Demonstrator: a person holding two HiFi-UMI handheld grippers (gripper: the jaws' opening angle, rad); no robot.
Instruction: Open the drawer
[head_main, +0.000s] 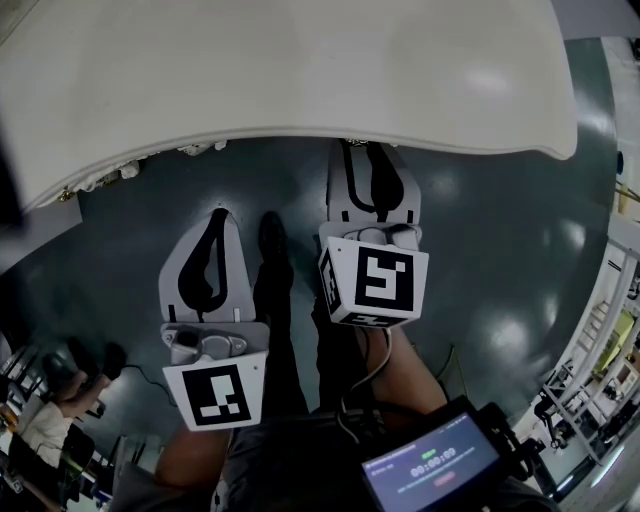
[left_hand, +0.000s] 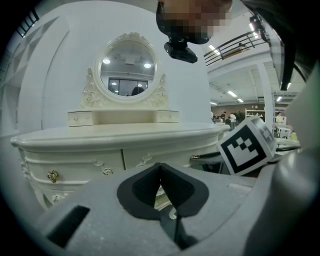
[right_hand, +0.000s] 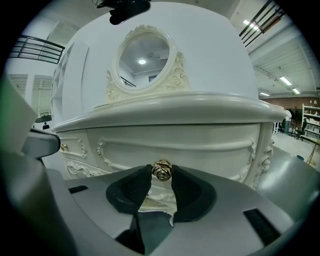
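Observation:
The white dressing table (head_main: 300, 70) fills the top of the head view. Its curved centre drawer (right_hand: 180, 145) carries a gold rose-shaped knob (right_hand: 162, 168). My right gripper (right_hand: 161, 175) reaches under the tabletop edge (head_main: 373, 150), and both its black pads touch the knob's sides, so it is shut on the knob. My left gripper (head_main: 217, 214) hangs back from the table, lower and to the left. Its jaws (left_hand: 160, 167) meet at the tips with nothing between them. The drawer front looks flush with the table's face.
An oval mirror (left_hand: 127, 75) stands on the tabletop between two small drawer boxes. A left drawer has its own gold knob (left_hand: 52, 175). The person's legs (head_main: 275, 330) stand on the dark floor. A small screen (head_main: 430, 468) sits at the bottom of the head view.

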